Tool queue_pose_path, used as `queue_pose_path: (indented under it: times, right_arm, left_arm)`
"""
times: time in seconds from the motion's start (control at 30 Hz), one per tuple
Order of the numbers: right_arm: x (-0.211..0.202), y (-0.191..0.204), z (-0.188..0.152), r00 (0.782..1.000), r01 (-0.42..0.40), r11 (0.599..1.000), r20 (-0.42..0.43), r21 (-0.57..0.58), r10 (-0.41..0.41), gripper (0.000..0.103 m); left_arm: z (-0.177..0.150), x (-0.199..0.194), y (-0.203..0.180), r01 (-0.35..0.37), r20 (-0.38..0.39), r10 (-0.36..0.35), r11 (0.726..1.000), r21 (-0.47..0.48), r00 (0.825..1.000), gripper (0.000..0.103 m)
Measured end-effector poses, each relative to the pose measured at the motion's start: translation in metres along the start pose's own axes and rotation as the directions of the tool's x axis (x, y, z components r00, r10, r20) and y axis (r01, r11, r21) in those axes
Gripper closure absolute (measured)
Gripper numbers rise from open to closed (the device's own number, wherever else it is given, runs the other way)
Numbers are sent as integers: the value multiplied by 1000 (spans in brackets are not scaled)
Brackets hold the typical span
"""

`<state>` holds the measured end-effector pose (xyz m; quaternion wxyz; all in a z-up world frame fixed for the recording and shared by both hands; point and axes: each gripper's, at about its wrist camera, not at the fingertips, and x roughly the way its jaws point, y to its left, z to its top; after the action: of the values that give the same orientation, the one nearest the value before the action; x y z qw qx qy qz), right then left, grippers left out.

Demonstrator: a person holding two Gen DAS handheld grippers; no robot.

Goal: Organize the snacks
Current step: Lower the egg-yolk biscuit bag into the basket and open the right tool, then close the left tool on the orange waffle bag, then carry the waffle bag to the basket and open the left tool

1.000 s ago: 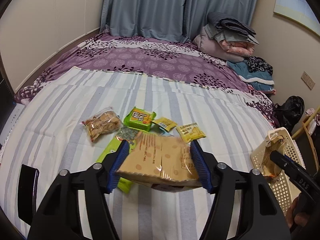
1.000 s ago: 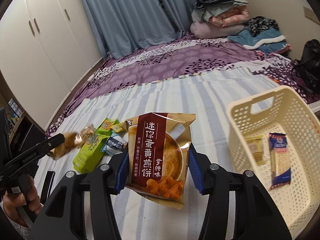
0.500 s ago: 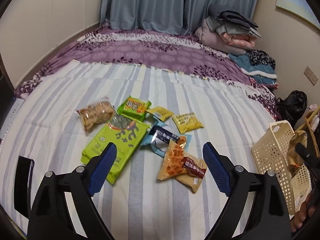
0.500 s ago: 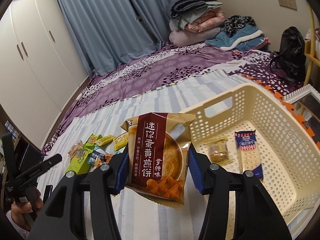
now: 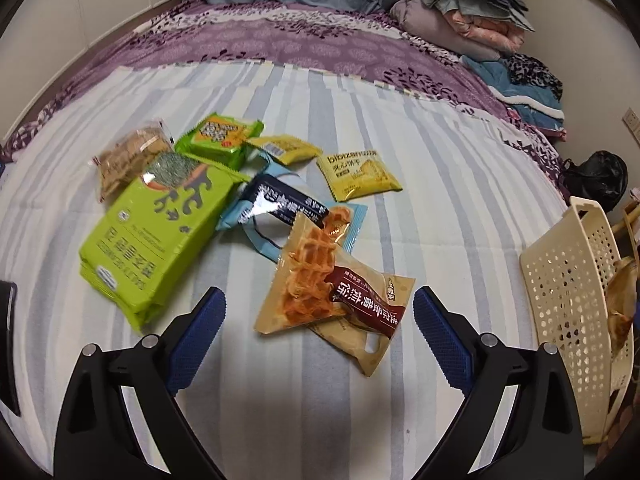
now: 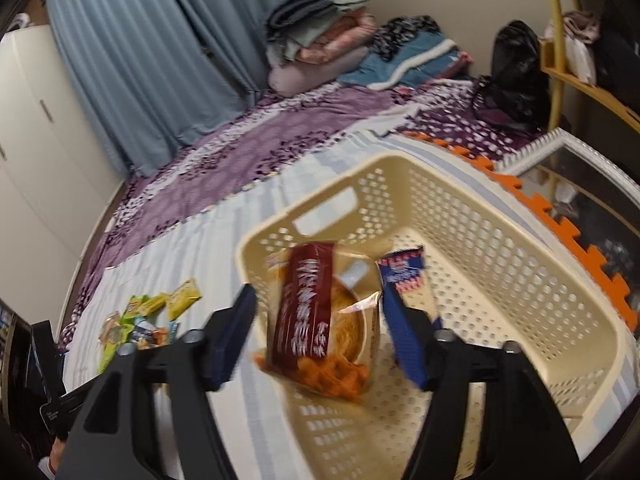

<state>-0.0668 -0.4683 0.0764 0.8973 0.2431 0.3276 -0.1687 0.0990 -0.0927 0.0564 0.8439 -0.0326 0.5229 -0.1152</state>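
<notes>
Our right tongs are opening over the cream basket, letting the waffle packet drop in; it looks already loose. Our left tongs are spreading, empty, above a second waffle packet just ahead.

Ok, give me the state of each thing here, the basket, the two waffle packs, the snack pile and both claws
Basket: upright on the bed, partly filled.
Waffle pack in basket: tilted between the right claw's pads, released.
Blue packet: lying inside the basket.
Right claw: opening, over the basket.
Left claw: opening, empty.
Waffle pack on bed: lying flat, sealed.
Green pack: lying flat on the bed.
</notes>
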Motion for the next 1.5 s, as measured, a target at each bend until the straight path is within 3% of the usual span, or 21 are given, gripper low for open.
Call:
queue_pose_path:
  times: [0.4, 0.83, 1.3, 1.5]
  right_arm:
    - [-1, -17, -4, 1000, -29, 1000, -7, -5, 29, 31]
    - [-5, -17, -7, 998, -67, 997, -9, -30, 67, 31]
    - [-7, -9, -7, 998, -59, 996, 1, -73, 59, 31]
    - [-8, -6, -8, 998, -70, 995, 2, -77, 70, 31]
  left_arm:
    - [-8, 37, -8, -52, -63, 50, 998, -31, 997, 7]
    - [-13, 43, -17, -59, -35, 59, 998, -10, 998, 5]
    - [-16, 29, -27, -16, 4, 16, 999, 43, 1000, 40]
    - [-15, 3, -45, 13, 49, -18, 996, 92, 999, 41]
